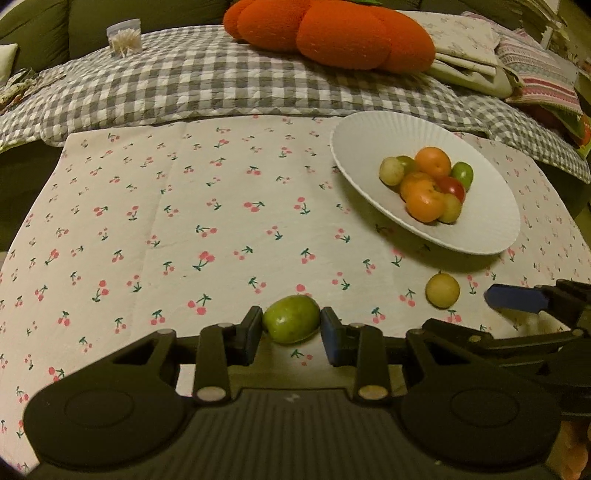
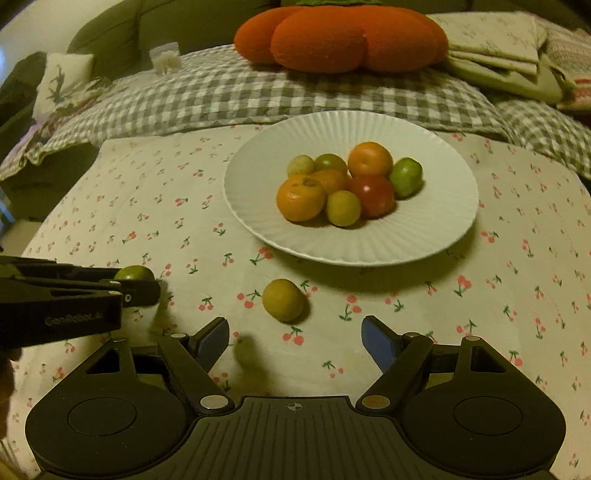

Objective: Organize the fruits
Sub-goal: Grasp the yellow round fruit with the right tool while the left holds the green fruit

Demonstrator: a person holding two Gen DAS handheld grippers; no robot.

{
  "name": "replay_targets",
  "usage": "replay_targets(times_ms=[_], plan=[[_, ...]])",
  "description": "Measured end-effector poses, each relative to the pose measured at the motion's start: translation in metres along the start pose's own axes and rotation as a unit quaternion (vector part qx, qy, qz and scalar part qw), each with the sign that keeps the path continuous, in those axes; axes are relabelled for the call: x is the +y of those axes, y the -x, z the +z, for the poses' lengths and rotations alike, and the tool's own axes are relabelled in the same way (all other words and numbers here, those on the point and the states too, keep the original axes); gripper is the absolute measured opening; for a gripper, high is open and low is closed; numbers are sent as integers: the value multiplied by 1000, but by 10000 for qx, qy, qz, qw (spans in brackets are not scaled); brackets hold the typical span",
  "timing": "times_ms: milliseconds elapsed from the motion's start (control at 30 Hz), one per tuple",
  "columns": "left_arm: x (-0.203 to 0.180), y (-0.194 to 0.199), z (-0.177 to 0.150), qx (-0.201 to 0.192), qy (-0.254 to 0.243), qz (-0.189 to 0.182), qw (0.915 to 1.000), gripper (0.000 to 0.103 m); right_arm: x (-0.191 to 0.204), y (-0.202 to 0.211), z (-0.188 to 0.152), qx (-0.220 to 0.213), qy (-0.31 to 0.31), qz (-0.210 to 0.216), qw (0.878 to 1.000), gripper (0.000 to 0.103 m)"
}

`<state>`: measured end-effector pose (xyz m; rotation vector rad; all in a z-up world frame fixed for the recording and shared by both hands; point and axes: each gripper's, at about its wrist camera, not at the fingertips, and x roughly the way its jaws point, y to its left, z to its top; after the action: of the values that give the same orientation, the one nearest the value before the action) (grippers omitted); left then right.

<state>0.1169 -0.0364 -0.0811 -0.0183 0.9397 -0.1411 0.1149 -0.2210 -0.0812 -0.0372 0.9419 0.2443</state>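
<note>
A green fruit (image 1: 291,319) lies on the cherry-print cloth between the pads of my left gripper (image 1: 291,328), which is closed around it; it peeks above that gripper in the right wrist view (image 2: 133,273). A yellow fruit (image 1: 442,290) lies loose on the cloth, just ahead of my right gripper (image 2: 295,341), which is open and empty. A white ribbed plate (image 2: 436,229) holds several orange, green, yellow and red fruits (image 2: 351,186); it also shows at the right in the left wrist view (image 1: 487,221).
An orange pumpkin-shaped cushion (image 2: 343,35) sits on a grey checked quilt (image 2: 221,96) behind the cloth. Folded fabrics (image 2: 495,44) lie at the back right. A small clear box (image 1: 124,37) stands at the back left.
</note>
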Motion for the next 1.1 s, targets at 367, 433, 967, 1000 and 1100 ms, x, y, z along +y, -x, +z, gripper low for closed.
replay_targets(times_ms=[367, 433, 967, 1000, 1100], plan=[[6, 2, 2, -16, 88, -2, 10000, 32, 3, -7, 2, -84, -1, 138, 9999, 51], [6, 2, 3, -14, 98, -2, 10000, 32, 7, -7, 1, -107, 138, 99, 9998, 35], [4, 4, 7, -70, 160, -50, 9998, 32, 10, 14, 3, -235, 265, 323, 9988, 19], [3, 4, 7, -76, 167, -53, 9998, 32, 9, 15, 3, -222, 207, 382, 9988, 19], [3, 5, 7, -88, 178, -63, 9998, 32, 5, 19, 5, -168, 10, 519, 9985, 19]])
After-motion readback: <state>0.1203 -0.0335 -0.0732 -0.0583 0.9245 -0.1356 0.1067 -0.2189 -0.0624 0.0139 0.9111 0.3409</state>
